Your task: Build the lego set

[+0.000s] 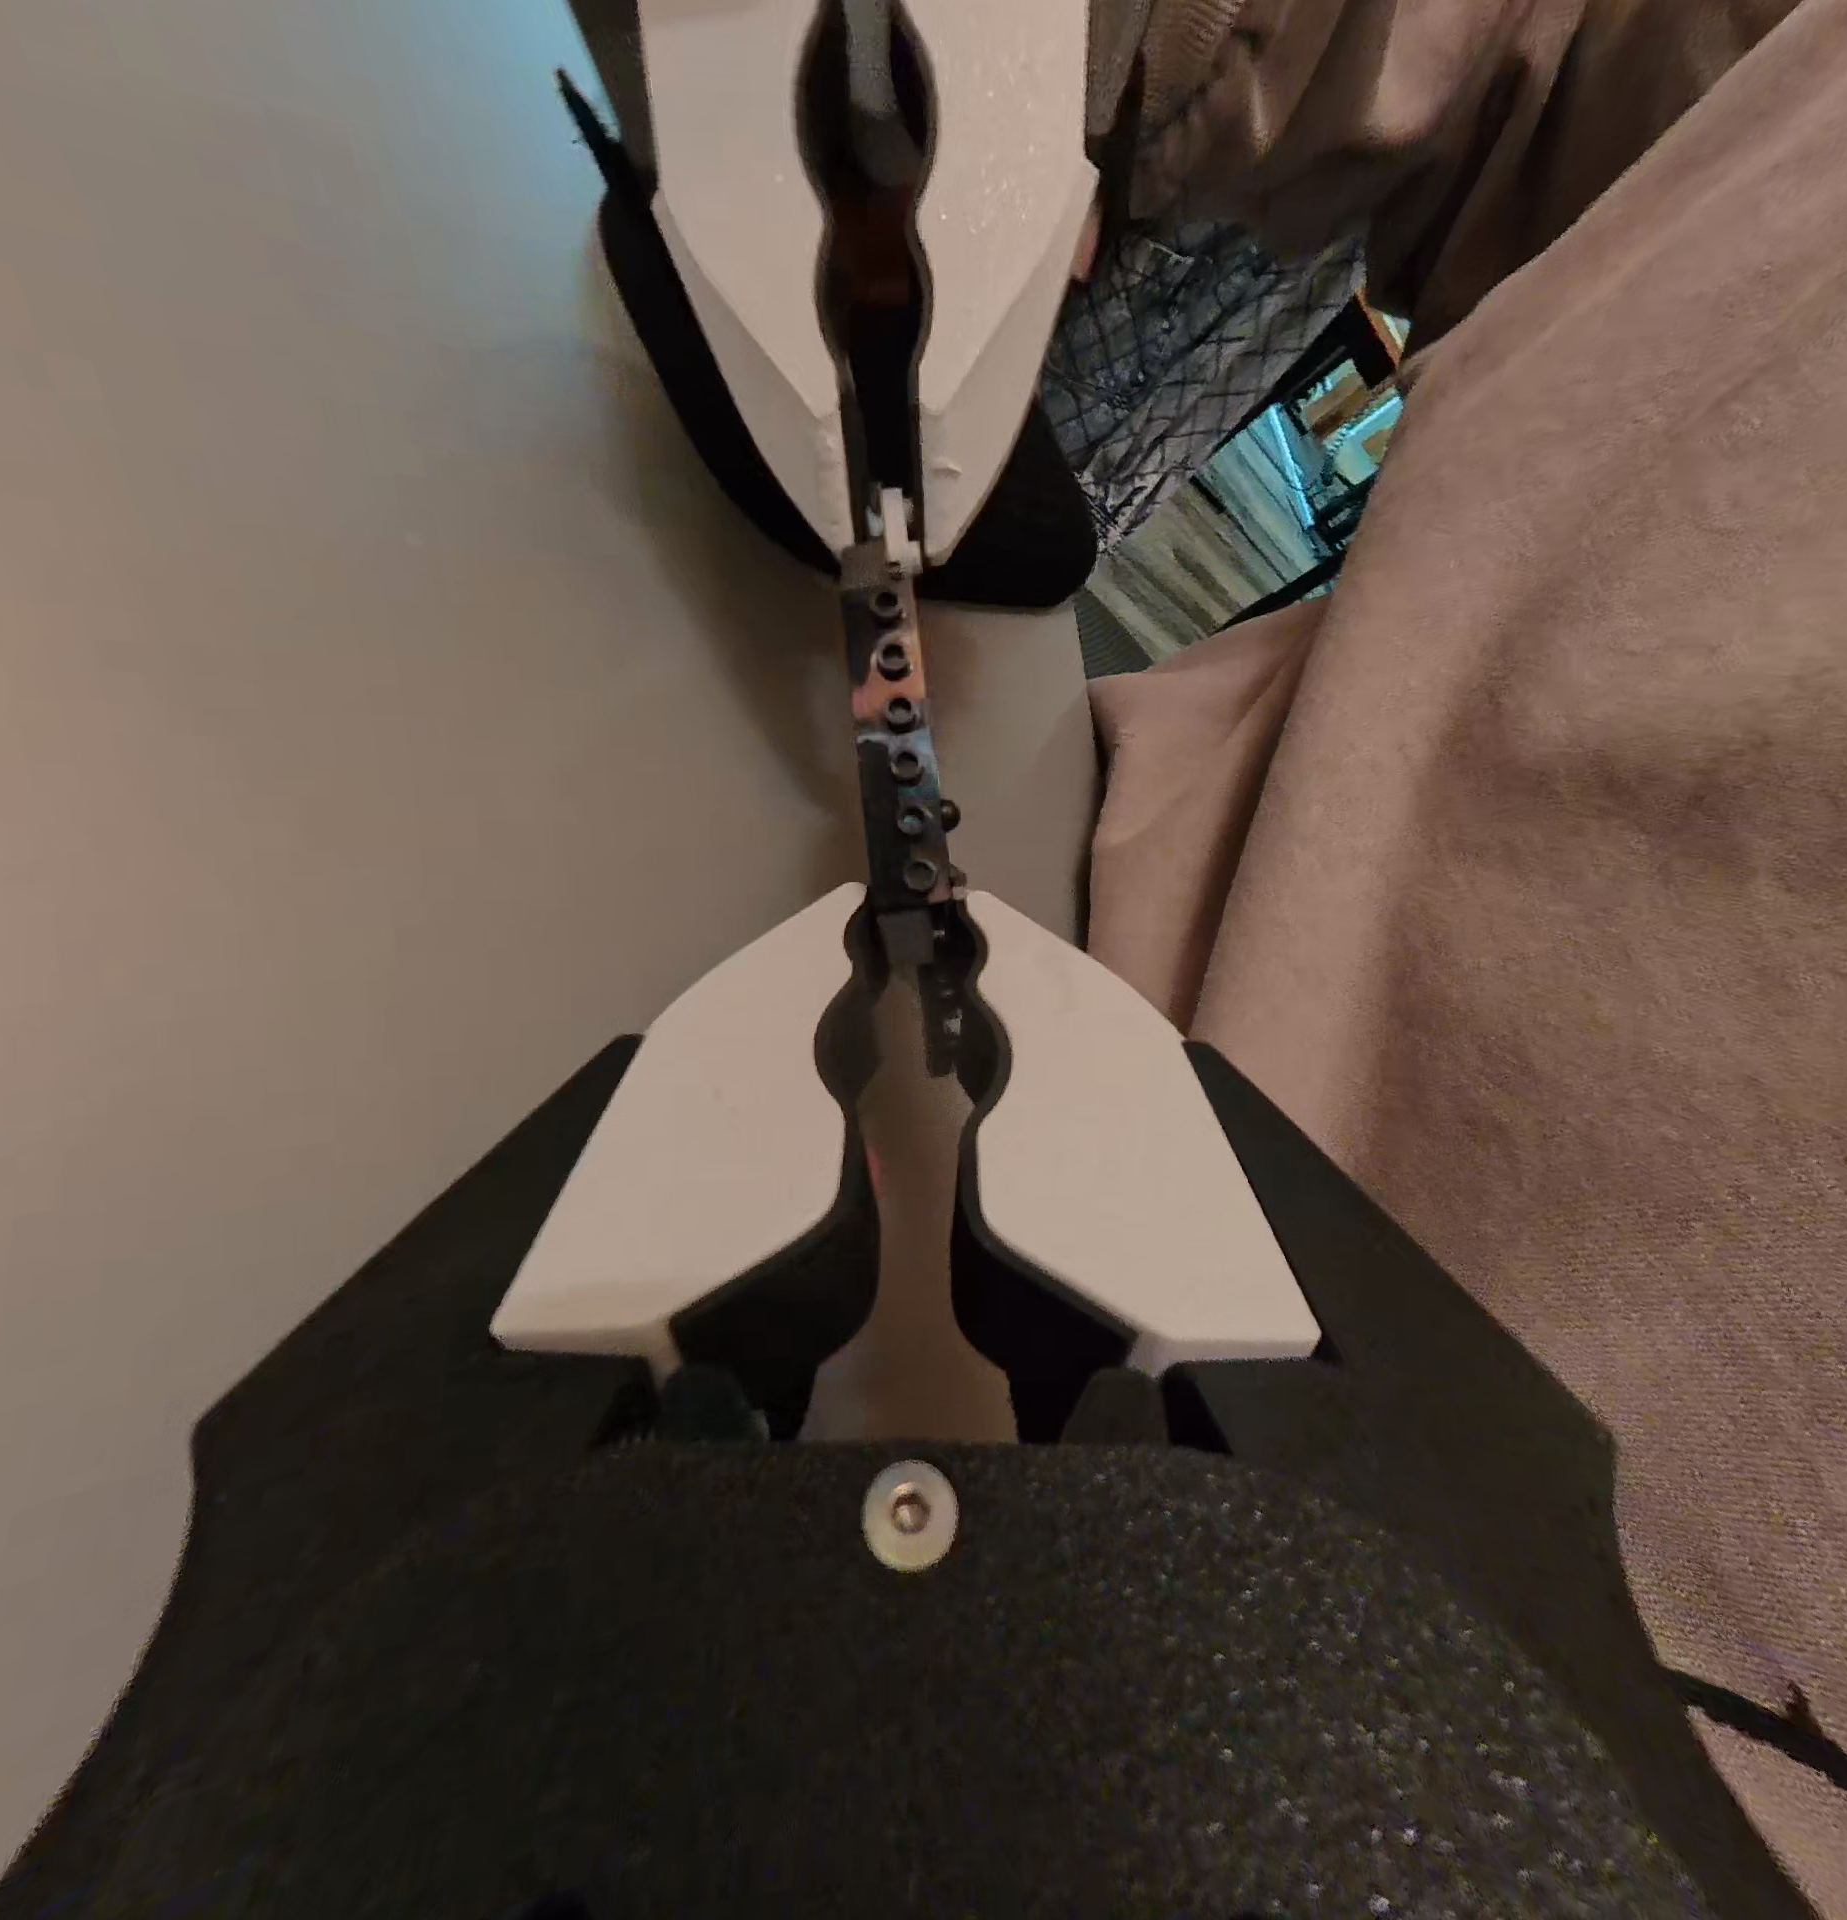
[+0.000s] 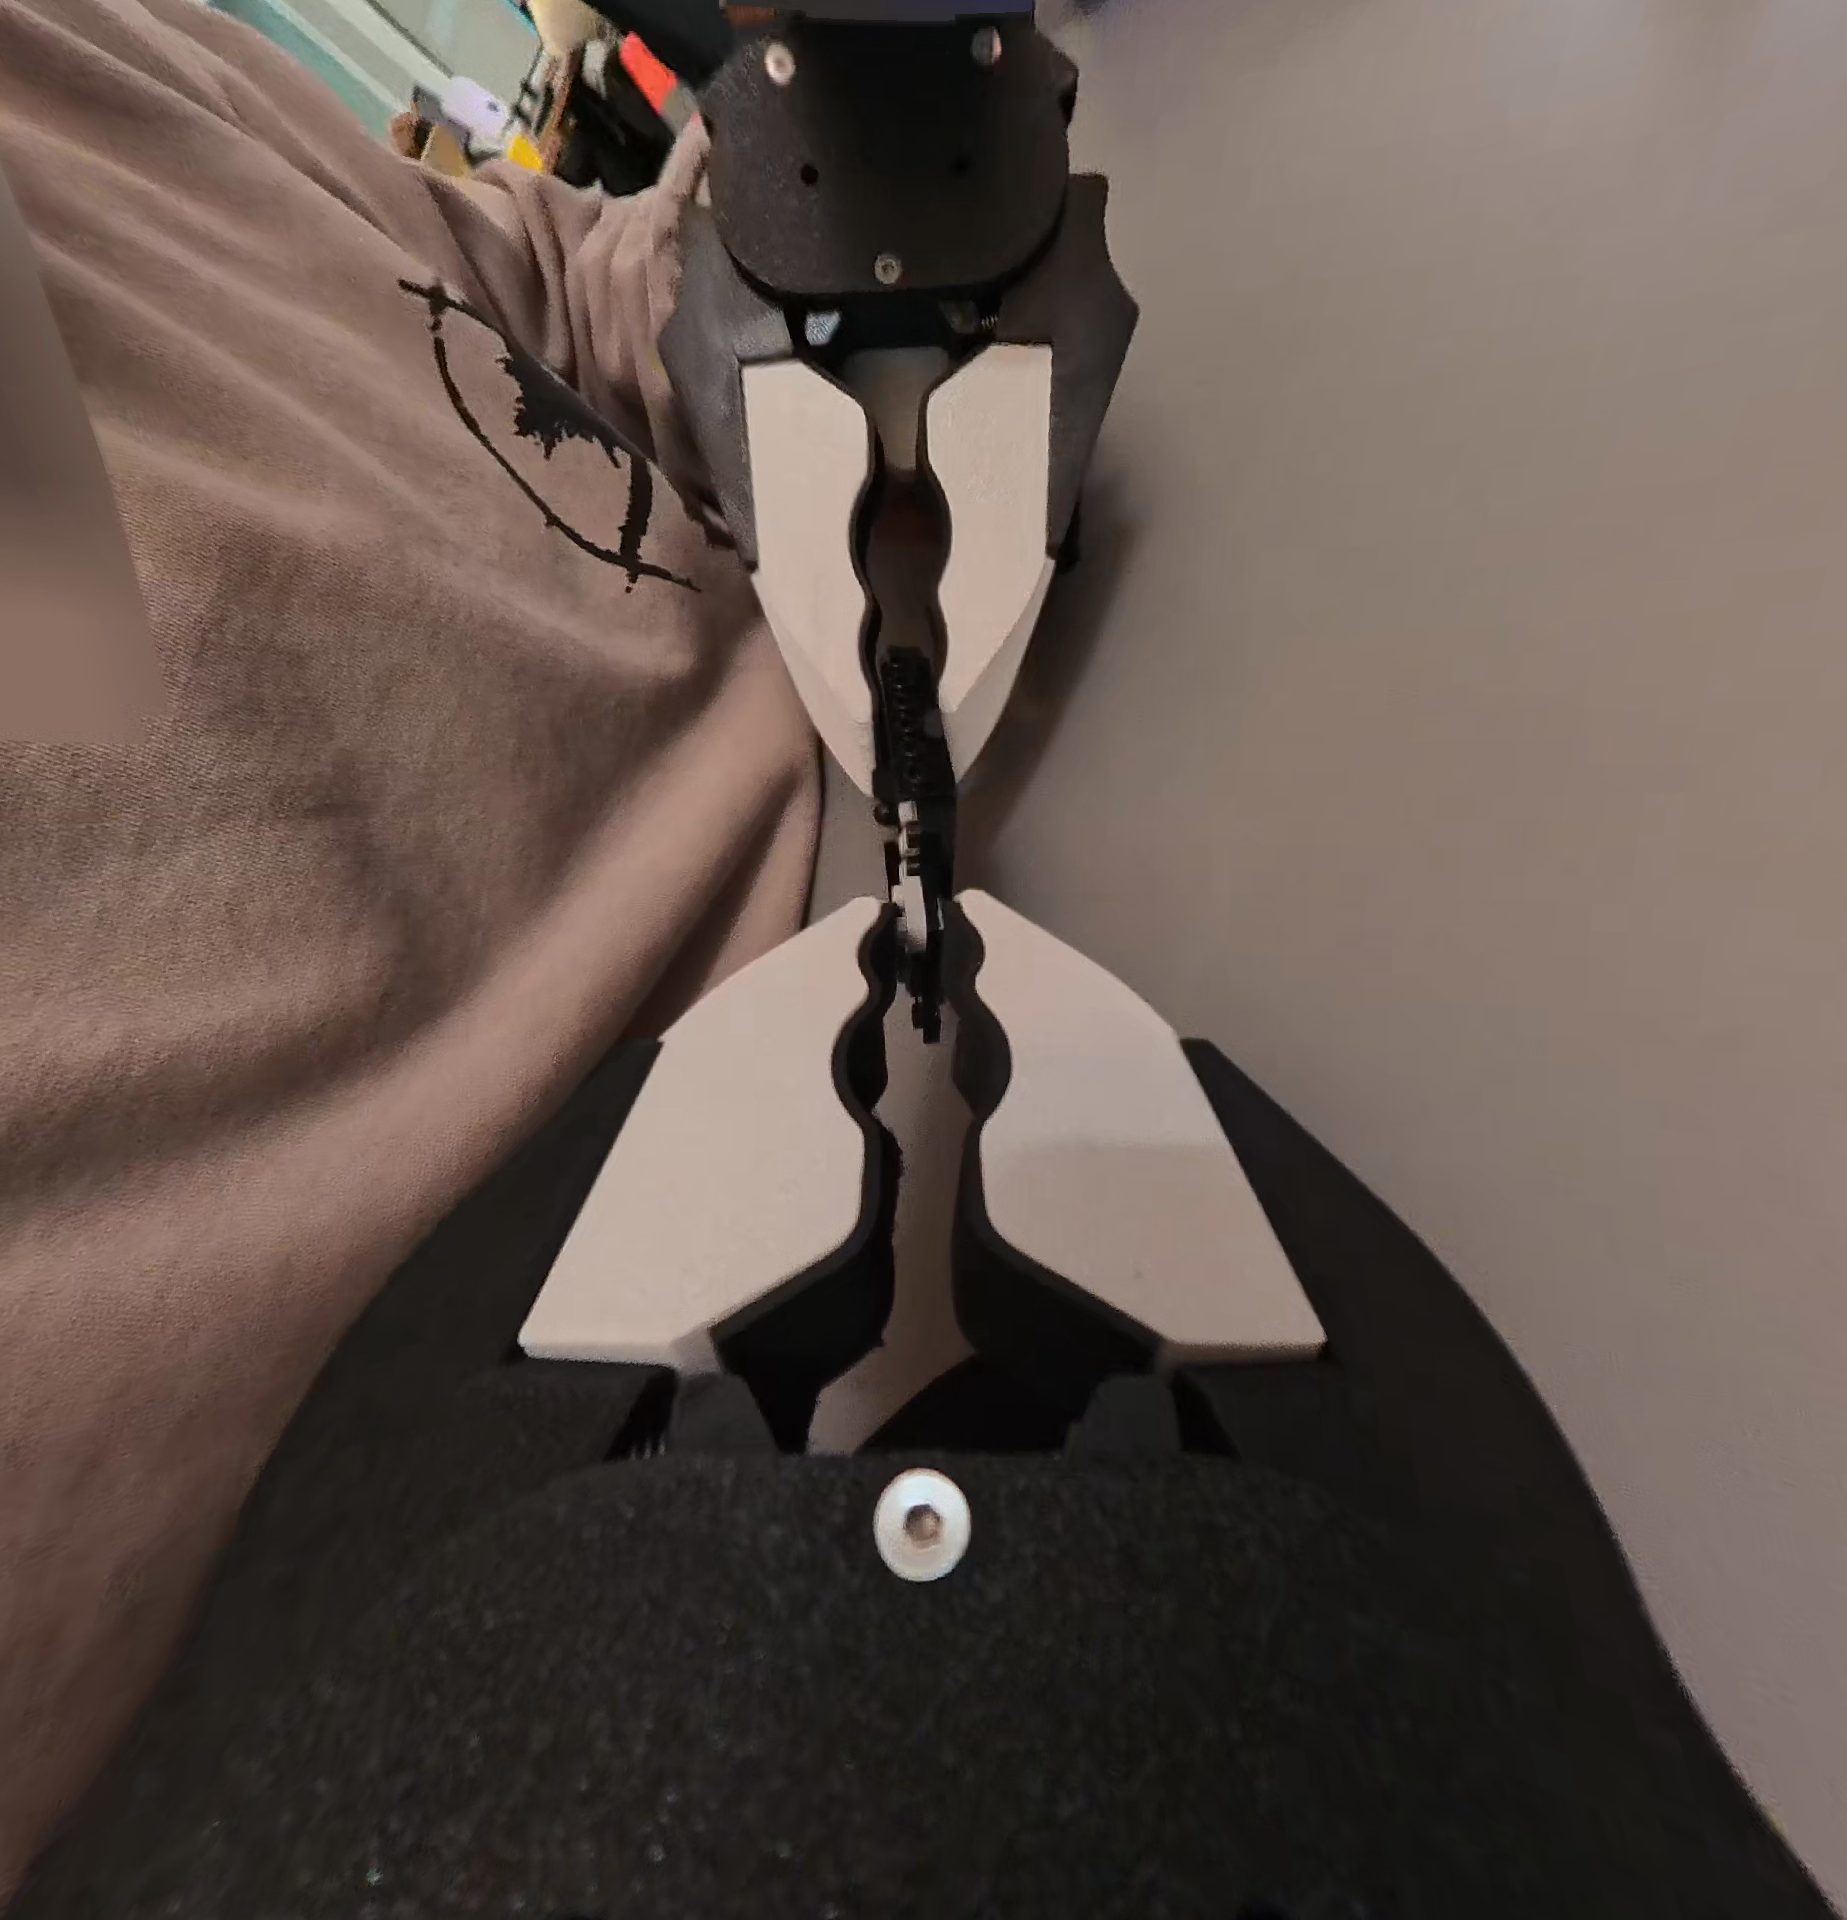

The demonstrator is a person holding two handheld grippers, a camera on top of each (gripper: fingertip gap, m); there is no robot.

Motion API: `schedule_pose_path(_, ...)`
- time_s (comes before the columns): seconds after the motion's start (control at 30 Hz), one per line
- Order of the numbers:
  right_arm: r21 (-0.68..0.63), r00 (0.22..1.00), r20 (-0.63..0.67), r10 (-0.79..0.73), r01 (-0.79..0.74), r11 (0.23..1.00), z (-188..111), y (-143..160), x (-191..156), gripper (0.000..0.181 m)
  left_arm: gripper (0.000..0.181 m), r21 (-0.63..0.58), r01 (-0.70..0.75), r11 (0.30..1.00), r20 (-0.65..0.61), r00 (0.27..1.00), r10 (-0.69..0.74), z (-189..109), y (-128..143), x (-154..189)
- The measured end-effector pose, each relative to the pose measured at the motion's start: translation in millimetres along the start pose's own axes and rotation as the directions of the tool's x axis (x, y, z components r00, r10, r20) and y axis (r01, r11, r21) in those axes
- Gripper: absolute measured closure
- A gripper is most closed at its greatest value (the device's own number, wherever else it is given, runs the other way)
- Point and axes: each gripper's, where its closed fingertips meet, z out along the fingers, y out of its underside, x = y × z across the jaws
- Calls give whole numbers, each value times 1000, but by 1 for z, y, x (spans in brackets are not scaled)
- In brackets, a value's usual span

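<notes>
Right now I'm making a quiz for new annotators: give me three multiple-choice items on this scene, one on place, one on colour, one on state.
1. Where is the black studded Lego strip?
A. Lying on the table
B. Spanning between the two grippers
C. Resting on the brown garment

2. What colour is the small piece at the strip's far end, by the right gripper?
A. White
B. Red
C. Yellow

3. How is the left gripper?
A. Wide open
B. Shut on nothing
C. Shut on the strip

Key: 1 B, each end sits between a gripper's tips; 2 A, it shows white against the black strip; 3 C, its tips pinch the strip's near end.
</notes>
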Motion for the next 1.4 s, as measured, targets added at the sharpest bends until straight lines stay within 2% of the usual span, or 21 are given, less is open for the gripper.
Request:
schedule_pose_path(0.07,39,1000,3,-28,28,999,-2,-4,-3,173,170,28,42,999,-42,998,-40,-3,-4,2)
schedule_pose_path(0.2,94,998,-16,-58,59,994,-2,-12,-4,166,171,37,36,999,-37,999,-34,-4,-6,2)
schedule_pose_path(0.27,99,998,-10,-59,60,993,0,-13,-5,173,171,37,36,999,-35,999,-34,-3,-6,2)
schedule_pose_path(0.4,89,998,-28,-47,49,995,0,-12,-3,175,171,46,45,998,-44,998,-42,-4,-7,3)
schedule_pose_path(0.53,122,995,-78,-61,70,990,-4,-18,4,181,171,80,80,994,-102,992,-72,-8,-13,8)
schedule_pose_path(0.57,141,994,-87,-70,82,987,-5,-24,2,176,171,87,86,993,-90,993,-78,-9,-13,5)
schedule_pose_path(0.6,156,991,-89,-102,115,981,-6,-29,-2,159,171,96,106,990,-105,990,-96,-10,-14,4)
schedule_pose_path(0.63,156,986,-84,-142,154,976,-8,-32,-7,151,171,111,130,985,-123,986,-116,-12,-16,3)
schedule_pose_path(0.7,166,970,-125,-210,229,959,-14,-40,-10,148,171,132,156,979,-132,982,-138,-16,-19,-1)
schedule_pose_path(0.8,37,887,-266,-379,402,915,-17,-35,-3,146,171,155,194,969,-155,973,-170,-20,-22,-3)
schedule_pose_path(0.9,-168,696,-368,-617,603,780,-16,-30,0,140,171,170,247,954,-204,956,-211,-23,-25,-3)
schedule_pose_path(0.97,-298,571,-375,-730,671,679,-13,-26,1,134,171,180,295,939,-259,935,-244,-26,-27,-1)
schedule_pose_path(1.0,-342,535,-367,-761,683,645,-11,-24,3,129,171,177,314,933,-283,924,-257,-27,-28,-1)
schedule_pose_path(1.1,-395,505,-328,-799,695,601,-7,-23,6,123,171,162,347,924,-327,902,-282,-27,-27,1)
schedule_pose_path(1.2,-424,492,-267,-828,712,560,-2,-23,6,136,171,154,346,925,-328,901,-282,-26,-26,3)
schedule_pose_path(1.27,-439,482,-238,-843,721,537,-1,-23,7,138,171,158,345,925,-317,905,-284,-26,-25,1)
schedule_pose_path(1.4,-411,528,-230,-817,709,574,-4,-26,15,140,169,218,300,929,-226,941,-251,-31,-31,-9)
